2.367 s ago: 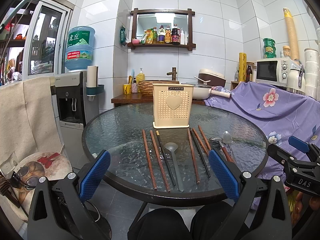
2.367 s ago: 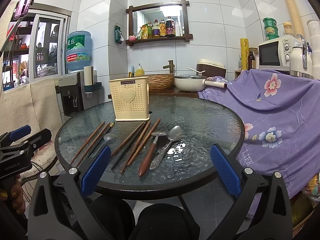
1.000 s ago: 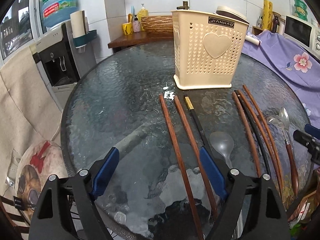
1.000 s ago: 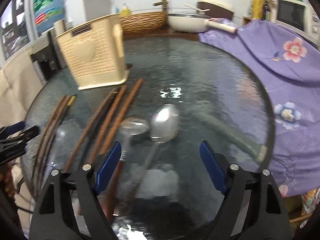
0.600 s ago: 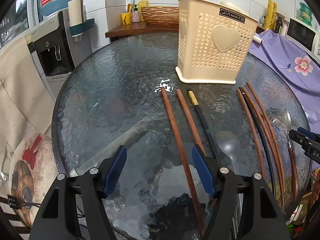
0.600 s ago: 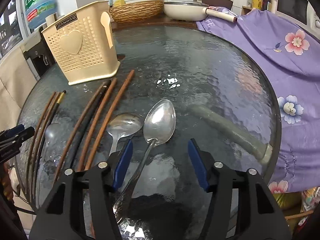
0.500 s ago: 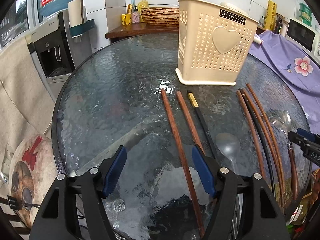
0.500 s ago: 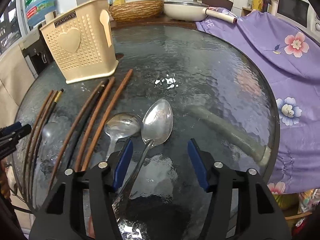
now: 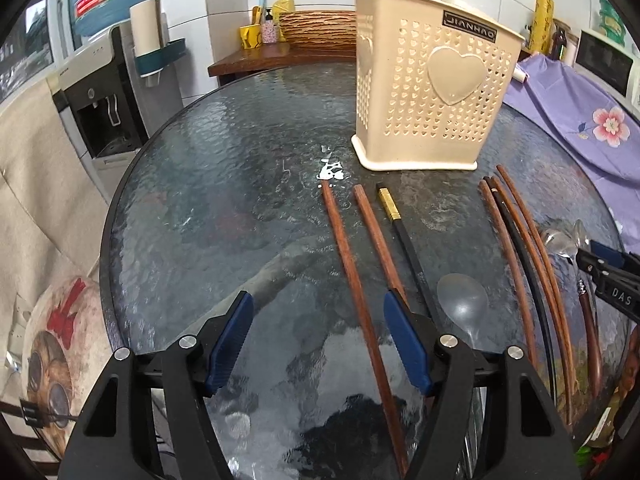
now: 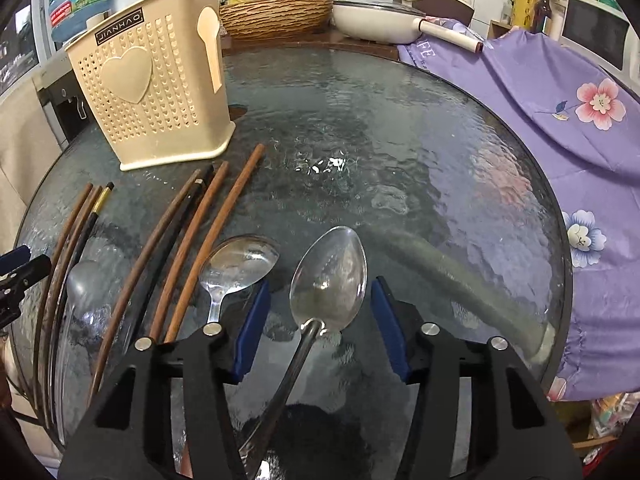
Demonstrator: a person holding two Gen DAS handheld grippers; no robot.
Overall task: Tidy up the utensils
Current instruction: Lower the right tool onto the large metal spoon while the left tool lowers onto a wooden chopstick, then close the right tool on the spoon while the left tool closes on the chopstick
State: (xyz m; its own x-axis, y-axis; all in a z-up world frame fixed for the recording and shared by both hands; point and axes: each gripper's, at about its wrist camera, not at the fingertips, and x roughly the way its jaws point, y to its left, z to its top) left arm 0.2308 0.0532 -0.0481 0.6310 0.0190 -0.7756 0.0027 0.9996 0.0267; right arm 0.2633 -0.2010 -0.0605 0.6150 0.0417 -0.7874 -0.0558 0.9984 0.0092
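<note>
Ten or so utensils: all lie flat on the glass table point(image 9: 208, 184), none seen standing in the holder, so by the look of it the sorting has hardly begun.
Holder point(image 9: 434, 96): the landmark; cream plastic caddy, upright, perforated with small hearts, one big raised heart on its face, a spoon shape moulded on its side wall; its inside is hidden.
Left gripper point(image 9: 316, 340): fingers apart, blue pads bare, hovering over the table on the near-left side of the holder; the leftmost chopstick point(image 9: 348, 264) runs between the pads, not clamped.
Near the holder's left corner: two reddish-brown wooden sticks and one black chopstick point(image 9: 408, 248) with a gold band, roughly parallel.
Translucent spoon point(image 9: 464, 304): pale, smooth, rounded bowl, just right of the black stick.
Near the holder's right corner: a bundle of chopsticks point(image 10: 192, 248), three brown and one black, long and slim, touching in places.
Short spoon point(image 10: 236, 268): shiny steel, dented round bowl, right of the bundle.
Long spoon point(image 10: 328, 276): polished steel, oval bowl, thin handle, farthest right of the holder.
Right gripper point(image 10: 316, 320): fingers apart, straddling the long spoon's neck, not closed on it.
Left to do: every piece, judging from this.
</note>
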